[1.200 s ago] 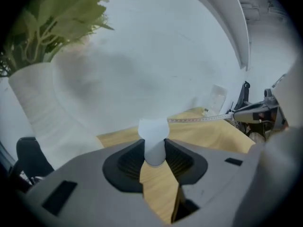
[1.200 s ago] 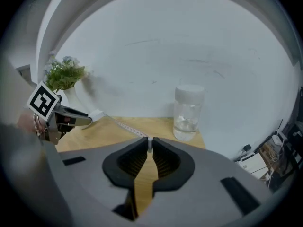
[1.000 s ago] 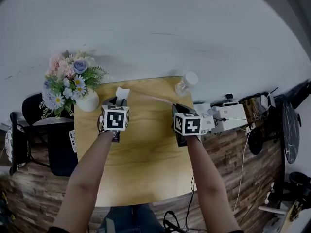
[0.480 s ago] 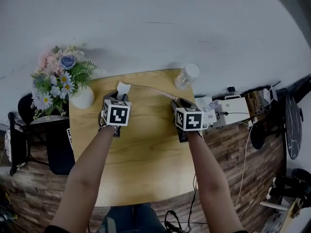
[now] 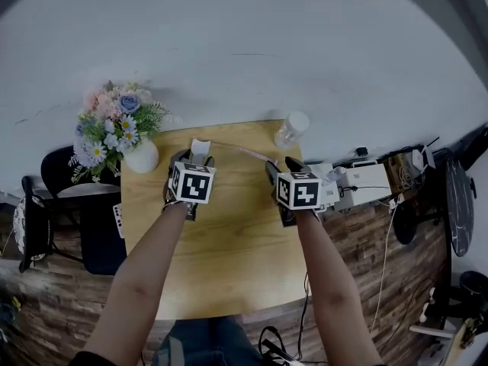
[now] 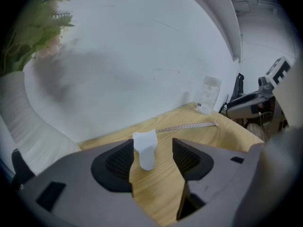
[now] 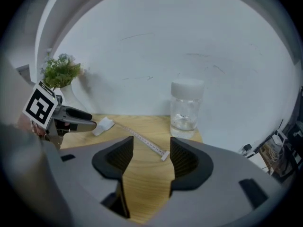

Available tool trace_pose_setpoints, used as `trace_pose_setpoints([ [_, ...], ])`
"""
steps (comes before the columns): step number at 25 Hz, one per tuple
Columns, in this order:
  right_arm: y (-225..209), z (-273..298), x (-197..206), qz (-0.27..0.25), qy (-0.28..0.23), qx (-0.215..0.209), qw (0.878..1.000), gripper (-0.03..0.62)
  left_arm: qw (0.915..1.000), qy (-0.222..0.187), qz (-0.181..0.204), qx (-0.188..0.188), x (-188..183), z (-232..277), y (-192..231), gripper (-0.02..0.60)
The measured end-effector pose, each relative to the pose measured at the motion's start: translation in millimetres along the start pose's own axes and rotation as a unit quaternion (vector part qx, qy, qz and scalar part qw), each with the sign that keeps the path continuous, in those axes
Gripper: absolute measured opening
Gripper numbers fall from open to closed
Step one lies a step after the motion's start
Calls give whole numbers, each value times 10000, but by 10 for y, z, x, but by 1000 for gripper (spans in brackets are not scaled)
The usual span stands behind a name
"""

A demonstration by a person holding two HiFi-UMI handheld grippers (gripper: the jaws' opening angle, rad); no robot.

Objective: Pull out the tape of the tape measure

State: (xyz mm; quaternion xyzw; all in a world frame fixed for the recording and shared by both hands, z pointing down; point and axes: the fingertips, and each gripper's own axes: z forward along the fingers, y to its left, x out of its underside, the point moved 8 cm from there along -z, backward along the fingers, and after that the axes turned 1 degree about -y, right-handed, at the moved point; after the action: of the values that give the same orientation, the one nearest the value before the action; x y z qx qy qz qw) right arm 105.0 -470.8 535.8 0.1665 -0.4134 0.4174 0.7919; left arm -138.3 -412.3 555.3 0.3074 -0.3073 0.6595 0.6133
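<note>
The tape measure's white case [image 5: 200, 149] lies on the wooden table [image 5: 229, 258] near its far edge. Its pale tape [image 5: 240, 150] runs right across the table, and the tape's end tab [image 7: 164, 155] rests flat on the wood. My left gripper [image 5: 195, 159] hovers over the case [image 6: 145, 150]; its jaws have just been opening and the pads stand clear of the case on both sides. My right gripper [image 5: 280, 167] is over the end tab. Its jaws have also just been opening, and nothing is pressed between them.
A clear jar with a white lid [image 5: 291, 130] stands at the table's far right corner, just beyond the tape end. A white vase of flowers [image 5: 122, 132] sits at the far left corner. Boxes and cables [image 5: 358, 185] crowd the right side, and a dark chair [image 5: 69, 219] stands to the left.
Both grippers' jaws have spread apart. The right one has let go of the tape end, which now lies on the table. Both hands have lifted slightly.
</note>
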Motion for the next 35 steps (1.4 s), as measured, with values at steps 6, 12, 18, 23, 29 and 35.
trace_pose_setpoints([
  [6,212,-370,-197,-37,-190,-51,9998,238,9997,-180,16,154,-128,-365,-126,250],
  [12,369,-743,-349,-58,-306,-77,9995,238,9979,-342,19,553,-221,-700,-258,250],
  [18,565,-1026,-443,-131,-423,-191,9988,238,9962,-535,71,681,-289,-1031,-289,250],
  [23,702,-1262,-488,-99,-585,-273,9979,238,9930,-846,108,814,-397,-1325,-296,250],
  [29,883,-1634,-622,-201,-1184,-307,9923,238,9846,-1390,-107,1051,-540,-1708,-258,250],
  [35,1096,-2053,-741,-562,-1809,-192,9817,236,9751,-1927,-200,1078,-640,-2077,-147,250],
])
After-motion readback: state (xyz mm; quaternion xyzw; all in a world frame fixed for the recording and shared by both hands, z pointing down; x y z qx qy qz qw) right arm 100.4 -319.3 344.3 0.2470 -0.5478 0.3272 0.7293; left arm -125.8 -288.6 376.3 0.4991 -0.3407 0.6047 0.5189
